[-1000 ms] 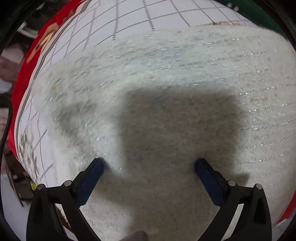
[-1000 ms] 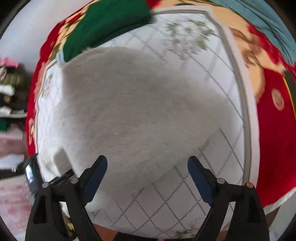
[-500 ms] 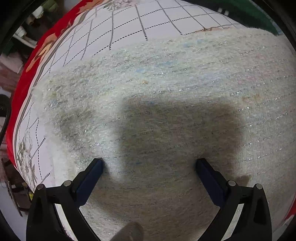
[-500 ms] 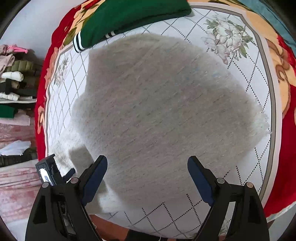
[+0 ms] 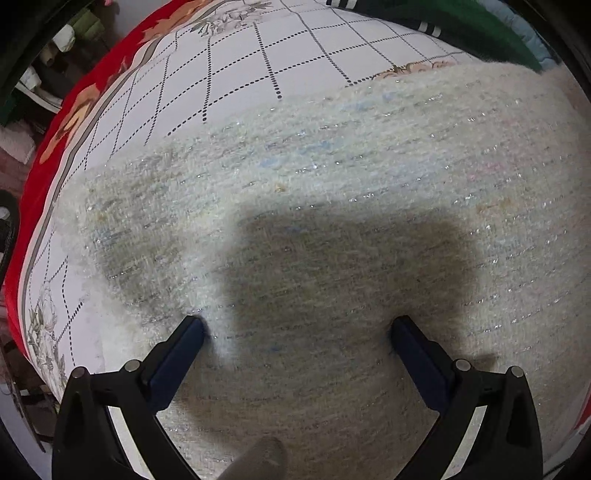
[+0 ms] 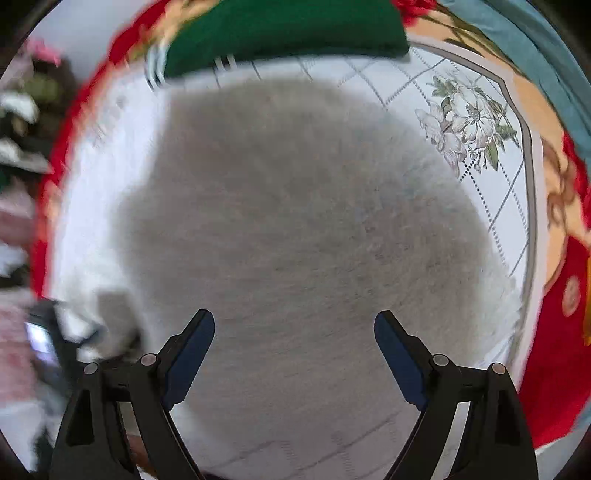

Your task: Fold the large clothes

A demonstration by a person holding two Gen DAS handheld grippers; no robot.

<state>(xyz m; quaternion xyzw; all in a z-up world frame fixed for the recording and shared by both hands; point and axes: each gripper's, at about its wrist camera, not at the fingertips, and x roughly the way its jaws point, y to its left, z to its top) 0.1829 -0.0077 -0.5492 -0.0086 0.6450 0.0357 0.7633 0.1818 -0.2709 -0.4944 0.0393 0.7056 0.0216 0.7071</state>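
Fuzzy grey garment spread flat on a quilted bed cover

Left of the grey garment [image 5: 332, 206], red border; on it, the left gripper [image 5: 297, 328] points down, fingers spread wide, holding nothing. The right gripper [image 6: 294, 325] hovers above it likewise. Its long axis cannot be told. Beyond lies a green garment [image 6: 288, 29].

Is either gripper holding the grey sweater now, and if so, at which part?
Neither holds it. The left gripper and the right gripper both stand open above the sweater, with nothing pinched between the fingers.
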